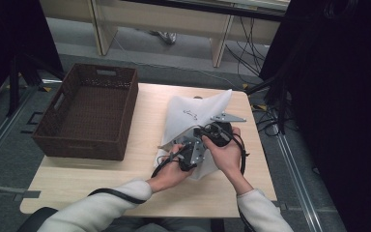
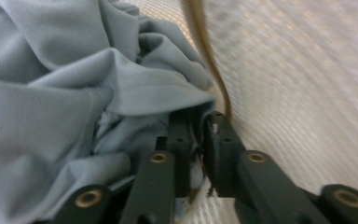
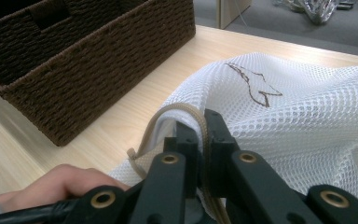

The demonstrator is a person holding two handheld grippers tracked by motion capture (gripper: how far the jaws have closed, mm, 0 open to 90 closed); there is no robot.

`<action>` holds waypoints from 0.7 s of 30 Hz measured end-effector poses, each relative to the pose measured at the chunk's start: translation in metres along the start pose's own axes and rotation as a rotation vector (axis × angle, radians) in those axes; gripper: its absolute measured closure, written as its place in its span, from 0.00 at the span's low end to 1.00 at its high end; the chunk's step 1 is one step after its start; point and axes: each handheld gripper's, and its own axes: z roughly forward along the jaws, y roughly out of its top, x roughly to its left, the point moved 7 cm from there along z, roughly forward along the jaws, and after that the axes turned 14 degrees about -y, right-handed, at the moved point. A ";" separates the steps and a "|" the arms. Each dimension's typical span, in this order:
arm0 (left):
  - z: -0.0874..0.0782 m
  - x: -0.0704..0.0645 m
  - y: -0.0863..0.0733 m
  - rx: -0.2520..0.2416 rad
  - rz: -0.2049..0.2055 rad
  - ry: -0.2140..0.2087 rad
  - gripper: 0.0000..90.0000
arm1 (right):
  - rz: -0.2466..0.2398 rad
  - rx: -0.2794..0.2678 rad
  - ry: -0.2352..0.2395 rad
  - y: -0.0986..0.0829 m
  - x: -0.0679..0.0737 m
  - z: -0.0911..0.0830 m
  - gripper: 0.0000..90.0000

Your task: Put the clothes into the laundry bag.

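Both pairs of jaws are closed down to a thin slit: the right gripper (image 3: 200, 135) pinches the tan drawstring (image 3: 186, 111) and rim of a white mesh bag (image 3: 298, 126), while the left gripper (image 2: 196, 140) nips a fold of grey cloth (image 2: 65, 93), apparently just inside the bag's mouth, though that view is blurred. The bag lies on the right half of the wooden table (image 1: 125, 183), its mouth toward the person, with both hands meeting over it.

Bag and cloth look light, limp and prone to slump, so a pinch holds only the spot it catches; I judge the corded rim the soundest place to take the bag, and a thick bunch of fabric the best for the cloth. Mesh could snag on a jaw tip.

A brown wicker basket (image 1: 48, 133) stands well apart on the left, leaving bare tabletop between; the table's right edge runs near the bag
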 end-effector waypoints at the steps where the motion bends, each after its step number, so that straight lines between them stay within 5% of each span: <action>1: 0.001 0.001 0.000 0.005 -0.011 -0.004 0.94 | -0.001 -0.011 0.001 0.001 0.000 0.001 0.97; 9: 0.010 0.011 0.004 -0.013 -0.033 0.095 0.97 | -0.007 -0.022 0.009 0.002 0.002 -0.001 0.97; 13: 0.009 0.021 0.005 -0.001 0.026 0.149 0.98 | -0.006 -0.019 0.012 0.002 0.003 -0.002 0.97; 16: 0.015 0.017 0.006 -0.034 -0.023 0.097 0.97 | -0.013 -0.026 0.011 0.001 0.002 -0.001 0.97; 20: 0.015 0.020 0.005 -0.017 -0.021 0.147 0.97 | -0.003 -0.005 0.017 -0.001 0.002 -0.002 0.97; 21: 0.014 0.019 0.003 -0.038 -0.103 0.193 0.97 | -0.007 -0.013 0.011 0.000 0.002 -0.002 0.97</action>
